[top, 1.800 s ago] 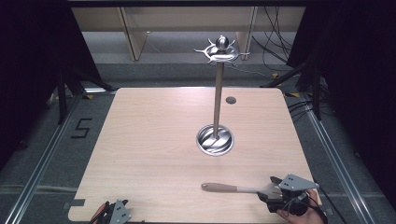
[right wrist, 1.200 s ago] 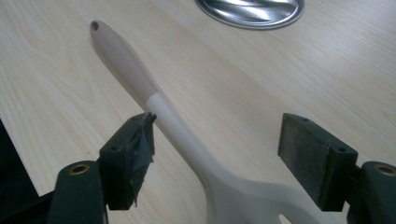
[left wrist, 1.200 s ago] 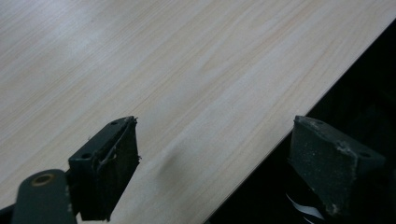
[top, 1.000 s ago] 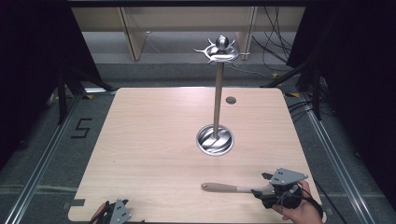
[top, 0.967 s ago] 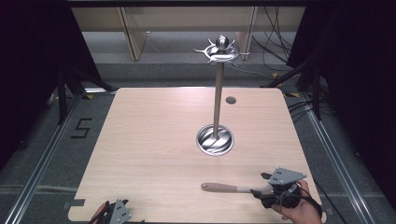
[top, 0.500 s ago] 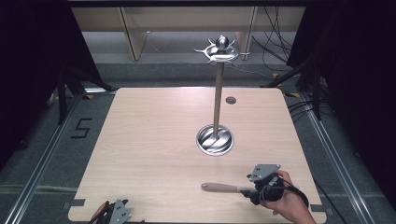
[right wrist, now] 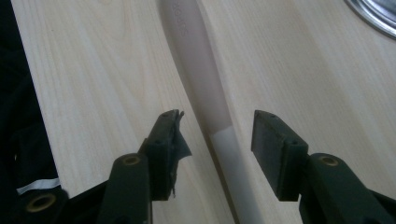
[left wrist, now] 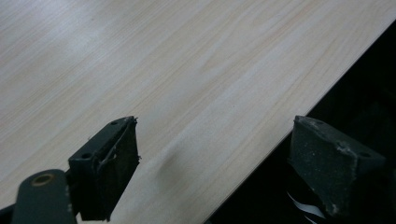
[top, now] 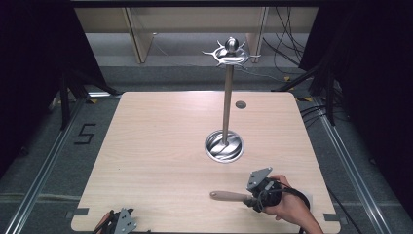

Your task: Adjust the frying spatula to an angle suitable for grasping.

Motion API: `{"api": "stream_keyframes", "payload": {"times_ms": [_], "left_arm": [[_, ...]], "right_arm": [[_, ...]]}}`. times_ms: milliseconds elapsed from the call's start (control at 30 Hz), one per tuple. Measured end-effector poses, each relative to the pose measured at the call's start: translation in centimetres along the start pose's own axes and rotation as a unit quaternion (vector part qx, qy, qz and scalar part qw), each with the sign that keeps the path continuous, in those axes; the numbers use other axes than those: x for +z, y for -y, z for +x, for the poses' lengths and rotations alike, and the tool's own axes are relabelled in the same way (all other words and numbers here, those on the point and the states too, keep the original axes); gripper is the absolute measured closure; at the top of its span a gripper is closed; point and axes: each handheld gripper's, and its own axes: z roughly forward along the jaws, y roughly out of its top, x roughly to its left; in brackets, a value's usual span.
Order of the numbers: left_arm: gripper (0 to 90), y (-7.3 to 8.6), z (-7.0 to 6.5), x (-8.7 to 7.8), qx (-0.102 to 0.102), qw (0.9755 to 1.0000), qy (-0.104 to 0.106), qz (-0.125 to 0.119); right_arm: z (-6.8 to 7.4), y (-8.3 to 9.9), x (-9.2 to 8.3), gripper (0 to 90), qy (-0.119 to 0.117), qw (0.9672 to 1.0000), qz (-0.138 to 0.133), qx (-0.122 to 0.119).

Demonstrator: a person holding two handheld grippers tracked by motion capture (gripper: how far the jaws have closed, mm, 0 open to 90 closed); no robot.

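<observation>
One utensil handle [right wrist: 201,79] lies between the right gripper [right wrist: 215,135]'s closing, not-yet-touching jaws; one metal stand [top: 225,97] rises farther off; the left gripper [left wrist: 215,154] gapes empty.

The left gripper [left wrist: 215,172] hangs over the near edge of a pale, light-grained wooden table [left wrist: 187,70]. Its two black jaws stand wide apart with nothing between them: one over the wood, the other past the table's edge, above dark floor where a white-striped patch shows.
</observation>
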Motion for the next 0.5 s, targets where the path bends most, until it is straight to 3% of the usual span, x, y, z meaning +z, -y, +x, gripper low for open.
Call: {"api": "stream_keyframes", "payload": {"times_ms": [167,333,367,400,467,500], "left_arm": [[15.0,0.03,-0.07,0.02,-0.006,1.0,0.0,-0.001],[15.0,-0.01,0.09,0.01,0.004,1.0,0.0,0.001],[15.0,0.05,-0.11,0.08,-0.011,0.9999,0.001,-0.004],[15.0,-0.02,0.05,-0.01,0.002,1.0,0.0,0.0],[15.0,0.08,-0.12,0.07,-0.011,0.9999,0.0,-0.003],[15.0,-0.01,0.09,-0.01,0.004,1.0,0.0,0.001]], "right_arm": [[-0.27,-0.34,0.5,55.1,-0.007,0.9998,0.013,-0.009],[-0.26,-0.46,0.68,58.6,-0.011,0.9996,0.025,-0.012],[-0.26,-0.46,0.68,58.6,-0.011,0.9996,0.025,-0.012],[-0.28,-0.47,0.67,59.6,-0.011,0.9995,0.027,-0.013],[-0.25,-0.56,0.74,60.7,-0.01,0.9994,0.031,-0.014],[-0.25,-0.65,0.79,61.6,-0.008,0.9993,0.035,-0.014]]}}
